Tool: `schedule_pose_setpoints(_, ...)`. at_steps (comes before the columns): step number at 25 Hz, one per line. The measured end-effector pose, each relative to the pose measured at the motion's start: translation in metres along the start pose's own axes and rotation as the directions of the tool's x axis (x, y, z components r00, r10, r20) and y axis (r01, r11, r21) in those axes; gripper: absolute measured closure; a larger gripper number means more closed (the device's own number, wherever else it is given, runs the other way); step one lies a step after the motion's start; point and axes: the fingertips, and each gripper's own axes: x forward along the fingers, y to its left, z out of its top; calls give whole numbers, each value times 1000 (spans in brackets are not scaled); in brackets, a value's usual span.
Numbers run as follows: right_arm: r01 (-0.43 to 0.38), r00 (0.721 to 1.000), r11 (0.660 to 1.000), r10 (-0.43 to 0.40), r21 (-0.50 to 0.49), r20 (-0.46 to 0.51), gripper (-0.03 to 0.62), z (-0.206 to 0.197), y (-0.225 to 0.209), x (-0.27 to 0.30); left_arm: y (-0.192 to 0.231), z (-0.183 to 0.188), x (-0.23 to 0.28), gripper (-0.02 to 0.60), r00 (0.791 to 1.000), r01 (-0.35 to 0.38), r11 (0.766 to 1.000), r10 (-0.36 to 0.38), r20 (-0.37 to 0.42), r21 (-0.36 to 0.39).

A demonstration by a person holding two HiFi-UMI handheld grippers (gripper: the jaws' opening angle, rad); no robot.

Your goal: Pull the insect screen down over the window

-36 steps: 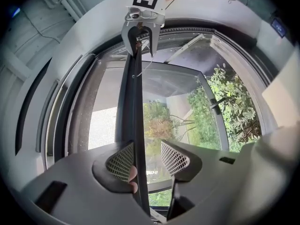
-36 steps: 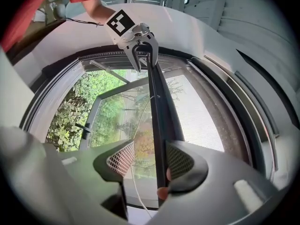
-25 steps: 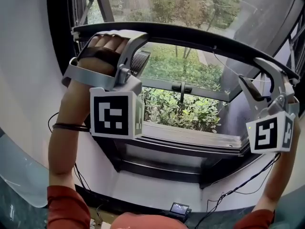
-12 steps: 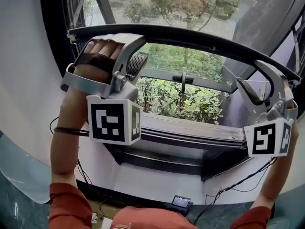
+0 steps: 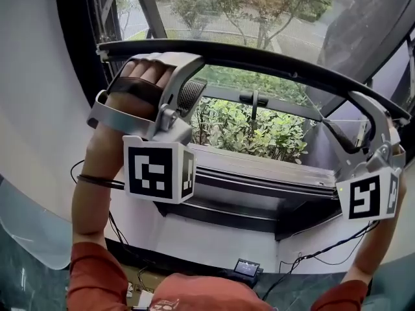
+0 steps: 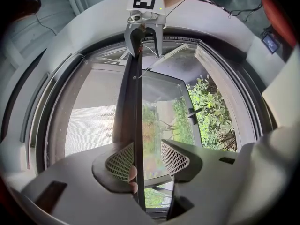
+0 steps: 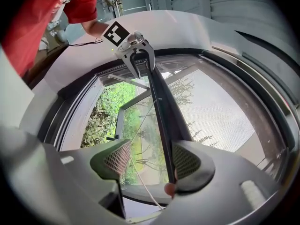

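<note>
The insect screen's dark bottom bar (image 5: 272, 60) spans the window, with grey mesh (image 5: 292, 18) above it. My left gripper (image 5: 191, 70) hooks over the bar's left end. In the left gripper view the bar (image 6: 133, 88) runs between the jaws of that gripper (image 6: 147, 149). It lies against the left pad (image 6: 121, 161) and a gap separates it from the other pad. My right gripper (image 5: 343, 112) straddles the bar's right end. Its jaws have just been opening. In the right gripper view the bar (image 7: 161, 102) rests by the right pad (image 7: 186, 161) of that gripper (image 7: 150, 151).
Below the bar an open window sash with a black handle (image 5: 253, 99) looks onto green bushes (image 5: 246, 131). The sill (image 5: 259, 173) lies under it. A thin white cord (image 7: 140, 125) hangs from the bar. Cables and a small device (image 5: 246, 267) lie on the floor.
The bar has come down with both grippers and now sits closer to the window handle. The right gripper's jaws stand wider apart than before.
</note>
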Motion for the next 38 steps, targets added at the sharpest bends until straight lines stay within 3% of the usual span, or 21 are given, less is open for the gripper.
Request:
schedule_pose_setpoints(5, -56, 998, 997, 55, 50, 17, 316, 0, 17, 1, -16, -1, 0, 399, 1000, 21, 1000, -21, -6, -12)
schedule_pose_setpoints(10, -42, 999, 997, 40, 64, 34, 307, -1, 20, -1, -14, 1, -1, 399, 1000, -17, 1000, 17, -3, -7)
schedule_pose_setpoints(17, -75, 997, 996, 75, 41, 1, 299, -6, 42, -1, -39, 2, -5, 399, 999, 47, 999, -47, -11, -24)
schedule_pose_setpoints(26, -157, 987, 983, 160, 99, -23, 293, -18, 89, -1, -86, 8, -11, 399, 989, 146, 988, -146, 4, -50)
schedule_pose_setpoints(31, -158, 986, 979, 162, 131, -23, 293, -20, 105, -2, -103, 9, -14, 399, 989, 150, 986, -149, 20, -67)
schedule_pose_setpoints(38, -203, 977, 962, 211, 184, -24, 293, -24, 134, 1, -136, 9, -18, 399, 975, 220, 972, -217, 39, -81)
